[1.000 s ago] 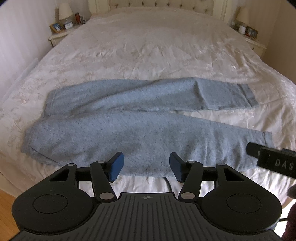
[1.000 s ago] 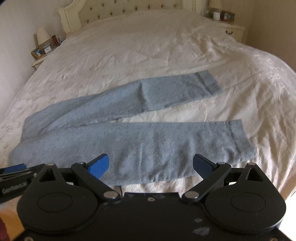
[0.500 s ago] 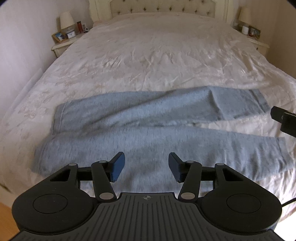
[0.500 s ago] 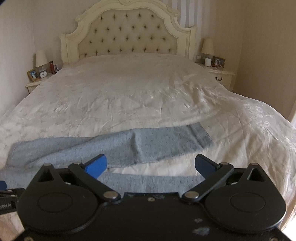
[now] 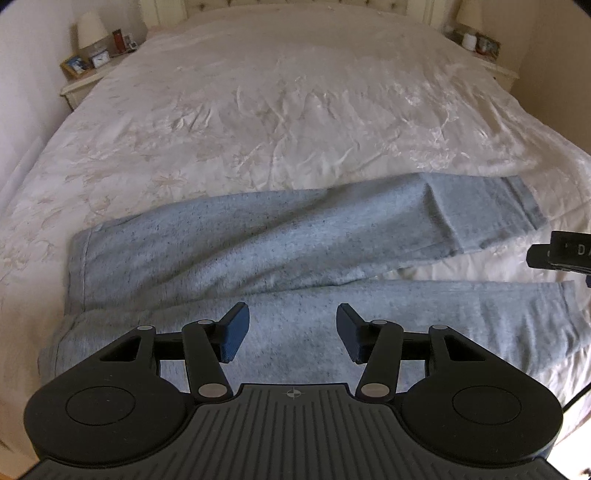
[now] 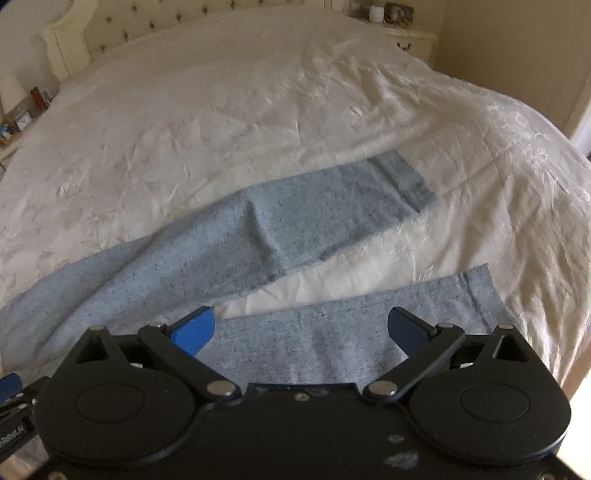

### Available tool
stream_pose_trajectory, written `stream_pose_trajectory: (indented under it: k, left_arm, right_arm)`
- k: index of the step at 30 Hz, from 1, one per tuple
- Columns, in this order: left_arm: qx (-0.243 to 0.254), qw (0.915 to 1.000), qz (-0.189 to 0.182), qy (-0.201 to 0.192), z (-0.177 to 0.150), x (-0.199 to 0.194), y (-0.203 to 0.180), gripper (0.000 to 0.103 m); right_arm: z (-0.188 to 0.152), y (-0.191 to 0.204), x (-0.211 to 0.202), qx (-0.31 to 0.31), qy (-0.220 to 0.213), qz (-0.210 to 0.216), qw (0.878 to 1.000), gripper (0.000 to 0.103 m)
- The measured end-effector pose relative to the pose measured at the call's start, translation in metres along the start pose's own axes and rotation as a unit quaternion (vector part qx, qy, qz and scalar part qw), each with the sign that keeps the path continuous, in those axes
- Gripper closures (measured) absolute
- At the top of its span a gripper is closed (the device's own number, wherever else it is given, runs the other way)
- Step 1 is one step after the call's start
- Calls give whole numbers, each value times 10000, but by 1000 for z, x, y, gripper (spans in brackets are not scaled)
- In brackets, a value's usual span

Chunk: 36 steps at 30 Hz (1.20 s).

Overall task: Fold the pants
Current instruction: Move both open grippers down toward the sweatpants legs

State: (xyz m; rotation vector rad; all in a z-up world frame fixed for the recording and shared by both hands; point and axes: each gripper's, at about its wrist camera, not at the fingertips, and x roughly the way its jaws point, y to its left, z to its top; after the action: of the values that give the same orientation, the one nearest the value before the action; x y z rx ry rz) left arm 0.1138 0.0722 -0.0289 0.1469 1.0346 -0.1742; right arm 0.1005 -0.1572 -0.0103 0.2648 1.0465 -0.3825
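Light blue-grey sweatpants [image 5: 258, 251] lie flat across the near part of the bed, waistband at the left, both legs spread apart toward the right. They also show in the right wrist view [image 6: 280, 229]. My left gripper [image 5: 291, 332] is open and empty, hovering over the near leg close to the waist. My right gripper [image 6: 301, 330] is open wide and empty, over the near leg close to its cuff [image 6: 484, 291]. Its body shows at the right edge of the left wrist view [image 5: 561, 253].
The bed has a wrinkled cream cover [image 5: 295, 110] and a tufted headboard [image 6: 155, 26]. A nightstand with a lamp and frames [image 5: 88, 62] stands at the left, another nightstand [image 5: 480, 44] at the right. The bed's edge falls off at the right [image 6: 554, 184].
Both grippers have moved closer and lower toward the pants. The right wrist view tilted down from the headboard to the pant legs. Both grippers stay open.
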Motion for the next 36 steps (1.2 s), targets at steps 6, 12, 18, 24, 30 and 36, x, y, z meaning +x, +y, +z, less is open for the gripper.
stream_pose_trajectory:
  k: [6,12,18,24,30,36]
  left_arm:
    - [187,9997,51,123,15,17,7,52]
    - [44,9994,110,338,26,35,6,52]
    - [-173,9982,295,490,43,55,-2,52]
    - [-411,9975,462,349,79,75,-2,52]
    - [-662,9957,557,341,111,101,8,52]
    - [-771,9938,620,502,129,128,23,52]
  right_arm:
    - [11,15,21,-38,216,-39,9998,0]
    - [25,18,46,-270,525,-9,9983,0]
    - [46,2,83,-330,734,206,9965,12]
    - [87,-28,132,80,757,251,9968,19]
    - [140,-42,187,849,702,178,9938,20]
    - [189,-30,244,1365,669,-21,9884,20]
